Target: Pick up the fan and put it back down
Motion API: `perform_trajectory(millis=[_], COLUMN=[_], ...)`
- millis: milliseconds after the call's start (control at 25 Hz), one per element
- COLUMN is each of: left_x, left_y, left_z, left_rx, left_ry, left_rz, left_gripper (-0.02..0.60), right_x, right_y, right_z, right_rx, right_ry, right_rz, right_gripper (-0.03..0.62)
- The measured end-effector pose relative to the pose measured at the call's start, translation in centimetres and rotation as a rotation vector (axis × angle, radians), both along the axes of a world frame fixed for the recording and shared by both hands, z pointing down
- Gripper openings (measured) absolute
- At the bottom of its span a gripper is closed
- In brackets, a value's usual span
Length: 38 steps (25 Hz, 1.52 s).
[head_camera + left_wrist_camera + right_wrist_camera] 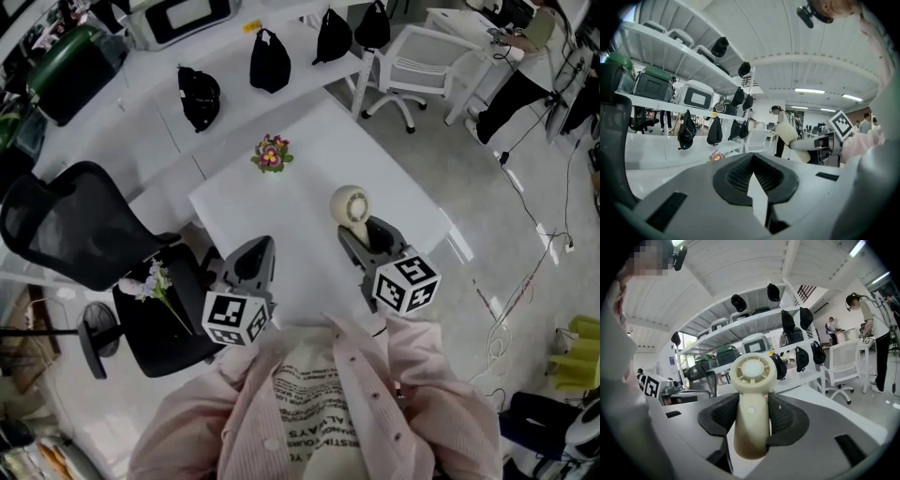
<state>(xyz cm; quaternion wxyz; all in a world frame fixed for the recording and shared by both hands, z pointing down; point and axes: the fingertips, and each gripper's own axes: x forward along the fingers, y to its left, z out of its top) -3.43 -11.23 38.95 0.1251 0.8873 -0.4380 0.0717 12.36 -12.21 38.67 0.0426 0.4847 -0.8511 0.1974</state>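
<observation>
Right gripper view looks straight along the right gripper (751, 399), whose jaws stand wide and clamp the fan (751, 427) by its handle, one dark ribbed pad (785, 416) pressed to each side. The fan is a cream handheld one. It has a thick, rounded handle with a small round button (751, 410) on its face. Its circular head has a ring of short slots round a plain pale hub. The head juts out past the jaw tips, and the handle's butt points back toward the camera. Head view shows the fan held above the white table (281, 216), just ahead of that gripper. The left gripper (753, 171) hangs off to its left, jaws drawn together at the tips with nothing between them.
</observation>
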Motion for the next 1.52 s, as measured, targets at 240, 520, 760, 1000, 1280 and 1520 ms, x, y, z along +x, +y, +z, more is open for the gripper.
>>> perform_trajectory(millis=[240, 520, 760, 1000, 1280, 1520], left_x=[-1.2, -2.3, -2.5, -2.8, -3.0, -2.8], left_y=[-0.1, -0.1, -0.2, -0.3, -0.5, -0.7], left_z=[-1.5, -2.8, -2.4, -0.4, 2.2, 5.2], left_rx=[0.04, 0.08, 0.074, 0.03, -0.027, -0.096], left_ry=[0.021, 0.036, 0.04, 0.017, 0.0, -0.019], left_rz=[-0.032, -0.061, -0.063, -0.077, -0.087, -0.073], left_gripper=[0.002, 0.002, 0.002, 0.002, 0.002, 0.002], right_x=[1.1, 1.7, 1.9, 1.3, 0.5, -0.2], right_y=[0.6, 1.4, 1.3, 0.7, -0.5, -1.8], right_z=[-3.2, -5.3, -4.8, -2.9, -0.6, 2.2], right_rx=[0.088, 0.143, 0.129, 0.084, 0.038, -0.012], right_ry=[-0.036, -0.07, -0.071, -0.05, -0.028, -0.001], right_rz=[0.048, 0.073, 0.083, 0.063, 0.041, 0.034], right_gripper=[0.183, 0.183, 0.183, 0.183, 0.183, 0.183])
